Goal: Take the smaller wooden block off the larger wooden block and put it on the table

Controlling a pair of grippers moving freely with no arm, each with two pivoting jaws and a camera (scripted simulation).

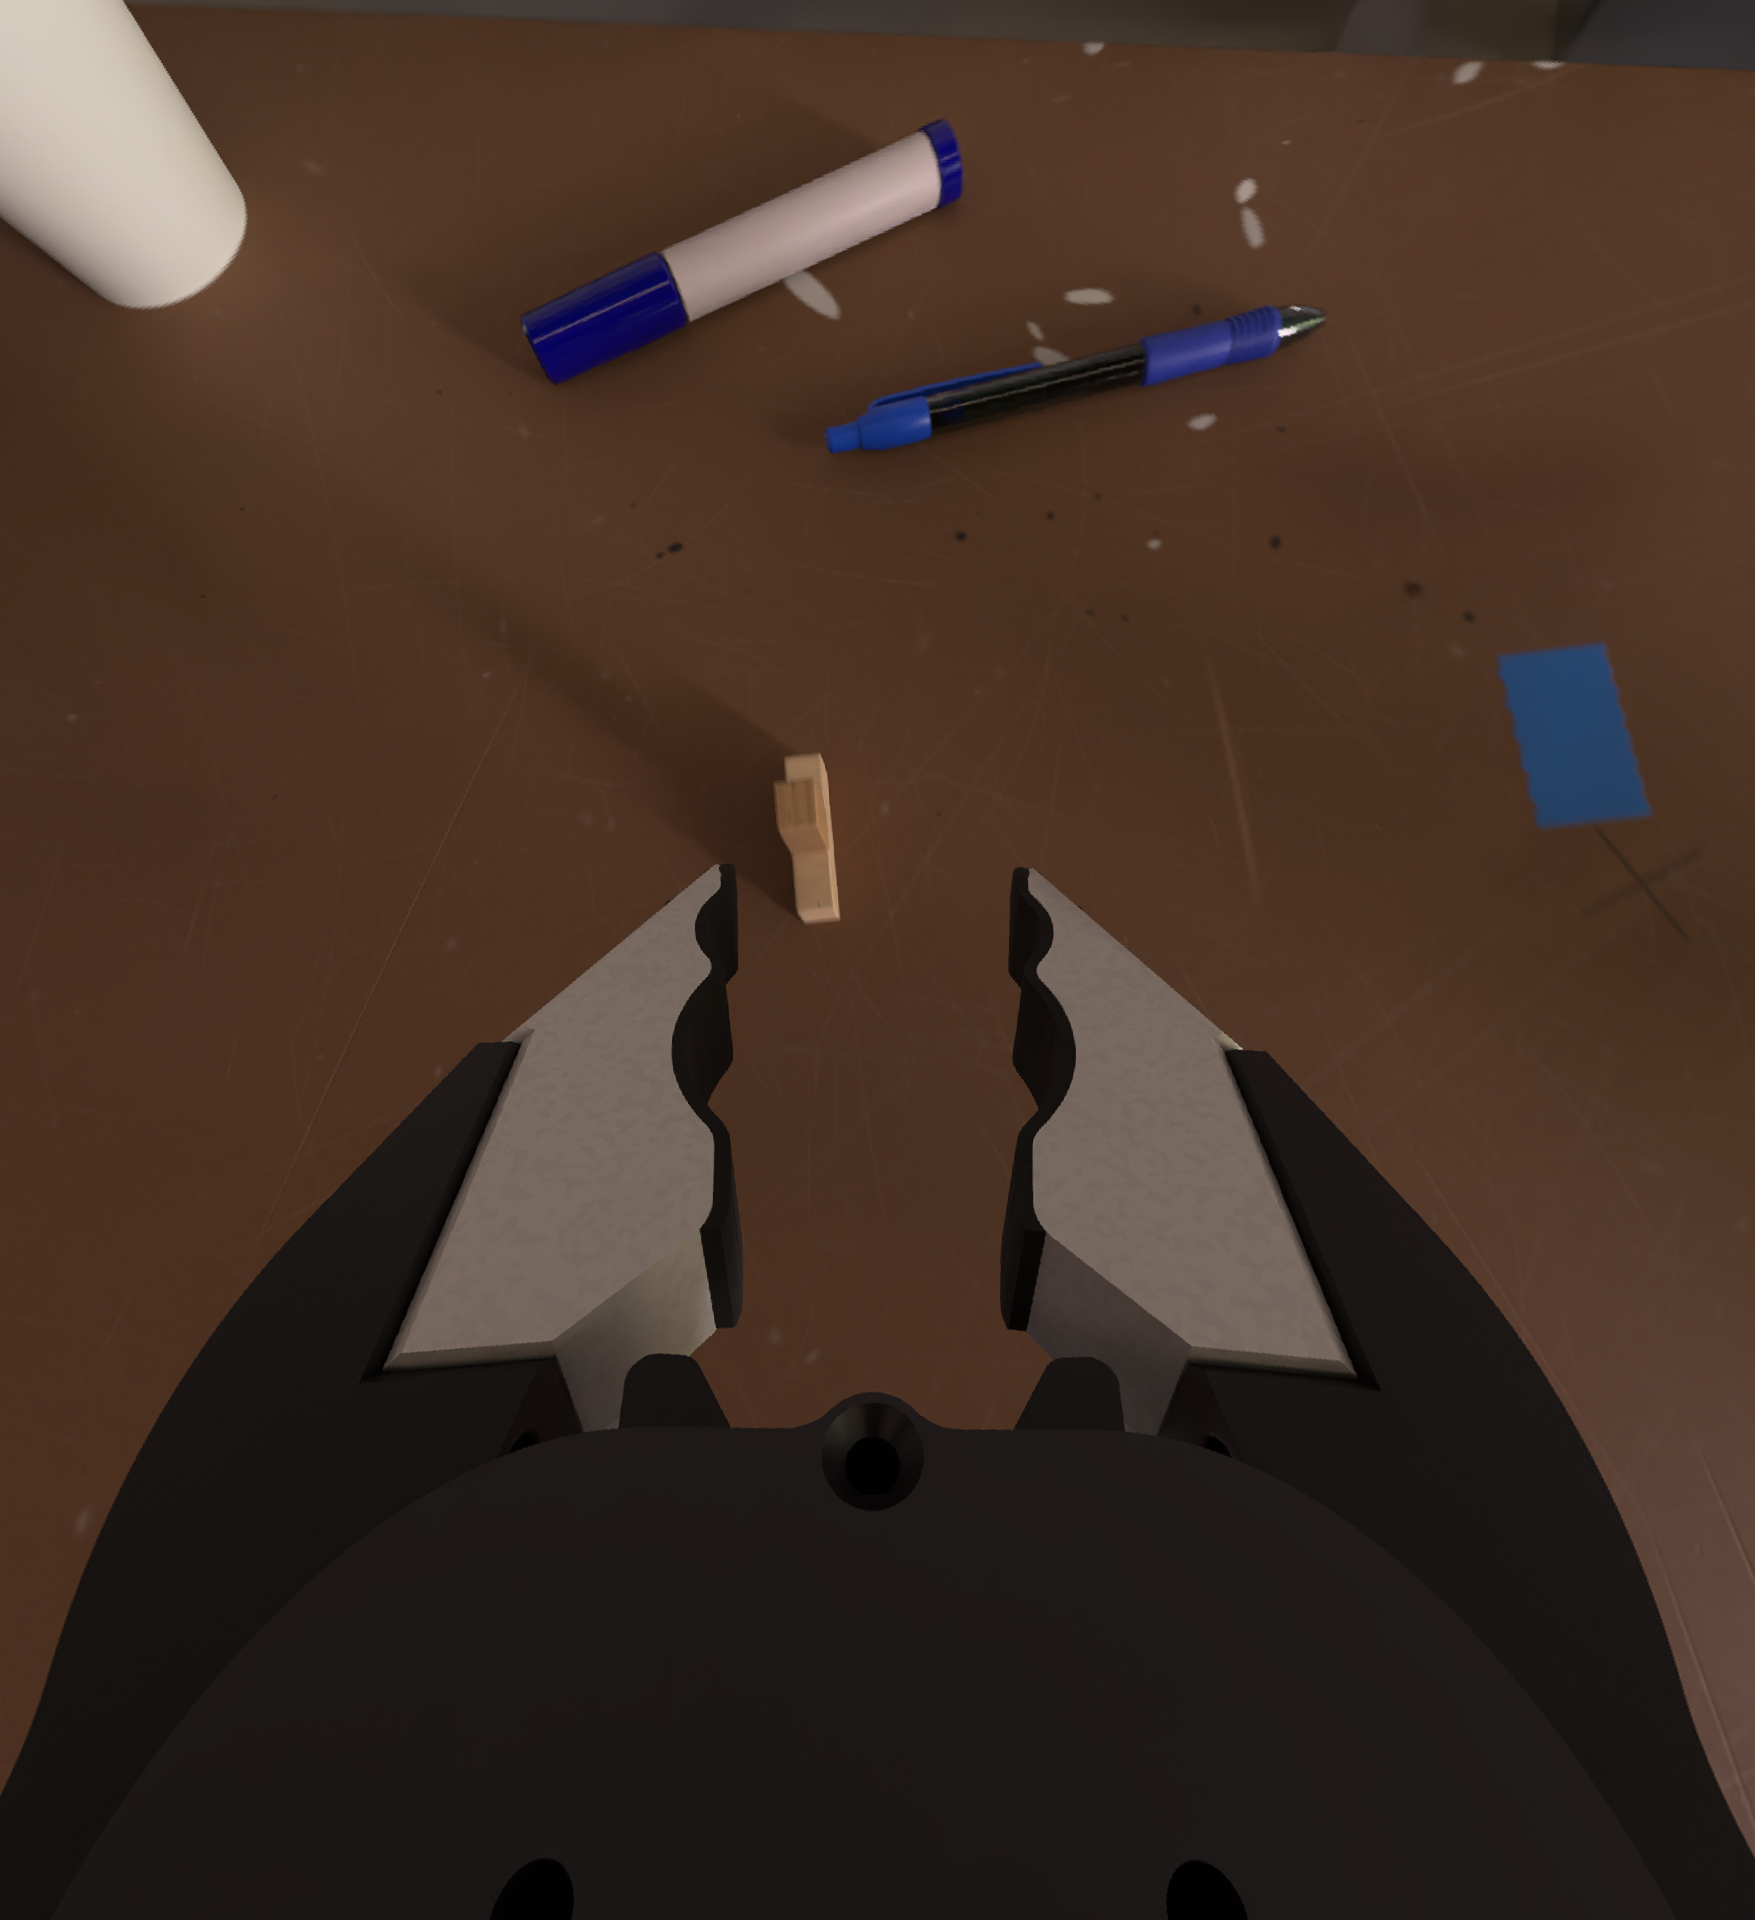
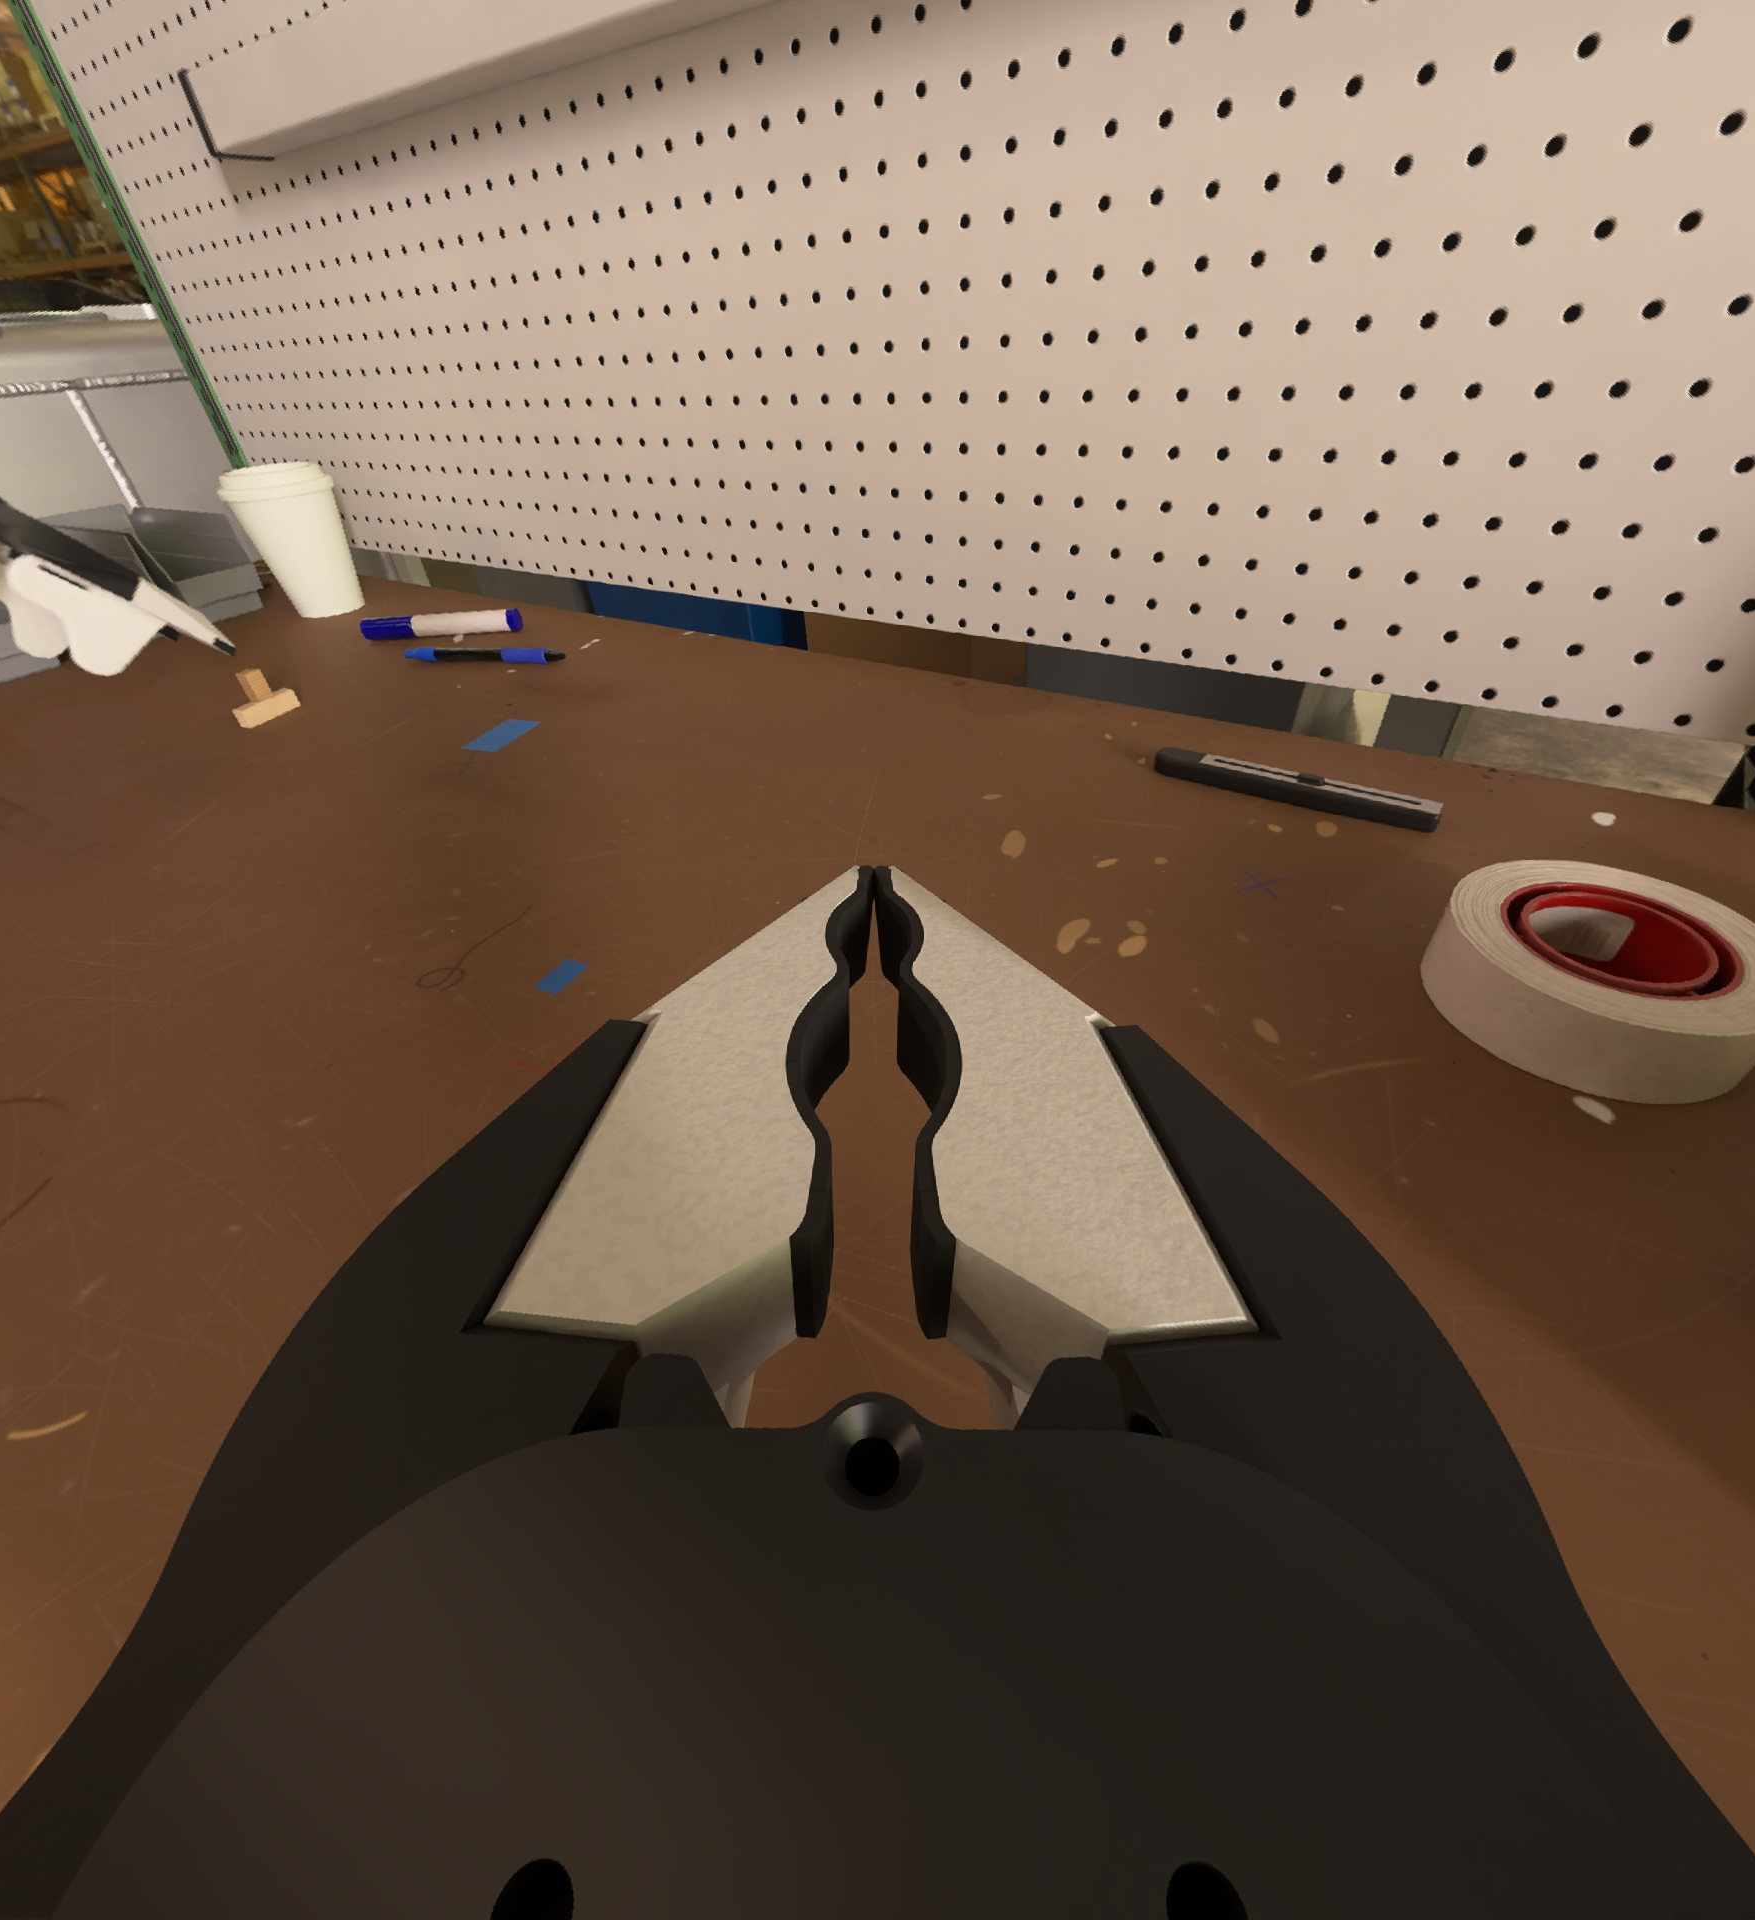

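Observation:
A small wooden block (image 1: 800, 812) stands on a larger, flat wooden block (image 1: 817, 894) on the brown table (image 1: 333, 727). My left gripper (image 1: 868, 883) is open and empty, above the table, with the blocks just ahead of its fingertips and nearer the left finger. In the right wrist view the small block (image 2: 253, 683) stands upright on the larger block (image 2: 268, 711) at the far left, with the left gripper (image 2: 218, 642) just above and left of them. My right gripper (image 2: 873, 873) is shut and empty, far from the blocks.
A white cup (image 1: 83, 156), a blue-capped marker (image 1: 738, 249) and a blue pen (image 1: 1070, 379) lie beyond the blocks. A blue tape patch (image 1: 1569, 732) is to the right. A tape roll (image 2: 1611, 977), a black utility knife (image 2: 1299, 790) and a pegboard wall (image 2: 956, 364) are near the right gripper.

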